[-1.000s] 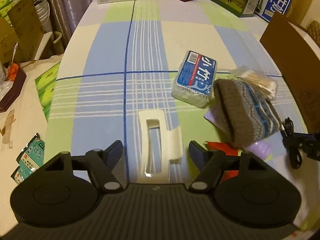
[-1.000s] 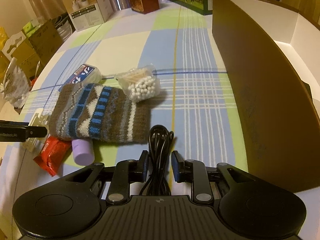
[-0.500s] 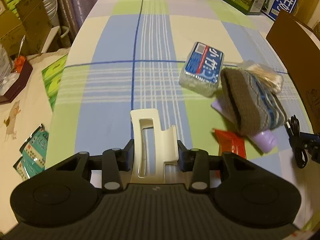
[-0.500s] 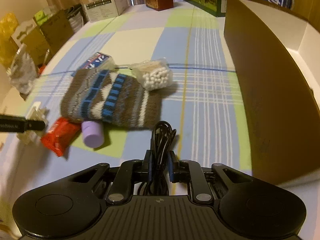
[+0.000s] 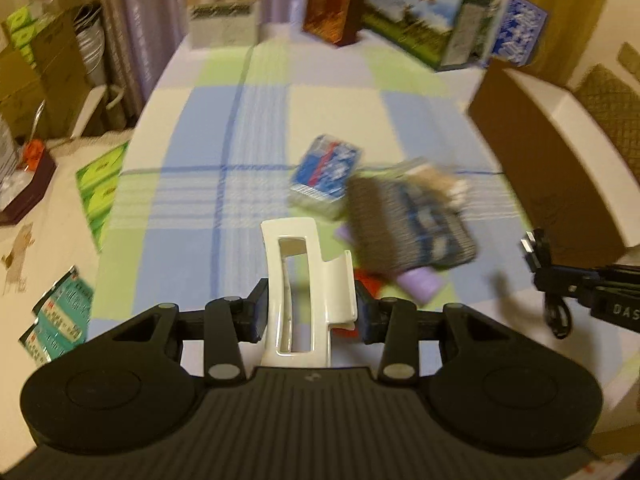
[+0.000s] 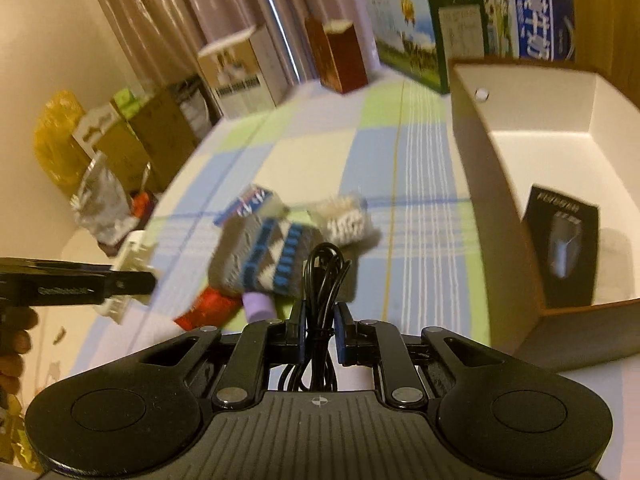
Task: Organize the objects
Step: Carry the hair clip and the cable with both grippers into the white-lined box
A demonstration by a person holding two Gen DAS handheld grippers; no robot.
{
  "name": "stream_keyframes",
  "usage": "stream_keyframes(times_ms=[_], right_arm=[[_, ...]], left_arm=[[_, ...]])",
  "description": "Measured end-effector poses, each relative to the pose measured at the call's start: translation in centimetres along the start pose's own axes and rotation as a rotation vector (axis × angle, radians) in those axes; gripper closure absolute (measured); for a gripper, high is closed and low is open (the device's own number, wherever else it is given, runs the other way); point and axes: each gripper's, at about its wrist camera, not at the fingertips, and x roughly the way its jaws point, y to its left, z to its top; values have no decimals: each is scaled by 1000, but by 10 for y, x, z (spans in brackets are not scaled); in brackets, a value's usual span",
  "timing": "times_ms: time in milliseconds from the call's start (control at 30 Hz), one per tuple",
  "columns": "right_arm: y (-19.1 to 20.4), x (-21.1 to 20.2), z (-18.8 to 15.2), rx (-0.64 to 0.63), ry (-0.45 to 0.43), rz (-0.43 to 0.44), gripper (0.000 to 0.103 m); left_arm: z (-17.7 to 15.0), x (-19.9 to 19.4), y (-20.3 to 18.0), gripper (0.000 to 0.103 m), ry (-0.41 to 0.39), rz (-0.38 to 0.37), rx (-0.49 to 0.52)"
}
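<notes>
Two tools: left tool [image 5: 310, 314] grips one white clip [image 5: 304, 280], right tool [image 6: 319, 334] one black cable [image 6: 322, 280].

Most print is too blurred to read. On the side of the right gripper [image 5: 612, 309], seen in the left wrist view, the white letters "DAS" show before the picture edge cuts them. The blue carton [image 6: 544, 20] at the far edge of the table carries large white Chinese characters, not clear enough to read. The black box [image 6: 562, 252] inside the cardboard box has unreadable small letters.
</notes>
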Motion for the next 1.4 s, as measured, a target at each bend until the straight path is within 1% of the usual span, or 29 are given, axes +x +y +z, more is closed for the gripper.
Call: stream_keyframes(times_ms=[100,200,367,500,667,833,1000,1200,1400], right_arm=[[-8,-22,3,18,-42,13,92],[-21,-44,6,42,-80,7,92],[-57,-82,16,113,-143,-15,92],[-89,-110,28,131,-194,-56,92],[-127,-130,42,142,-229,-102,92],[-163,-133,56,140,-238,-123,92],[-200,-122,71,140,-214,-141,92],[-236,-92,90,123,-163,-161,92],[-258,-61,105,98,-103,-168,92]], left_arm=[[7,-10,-26,67,-23,-39,36],[16,-15,-57,67,-40,-84,78],[31,-17,-115,67,-67,-162,161],[45,-16,-162,67,-91,-219,222],[60,-11,-217,67,-117,-274,277],[78,1,-265,67,-128,-309,308],[102,27,-297,67,-123,-296,309],[134,71,-318,67,-95,-228,307],[161,119,-331,67,-53,-152,321]])
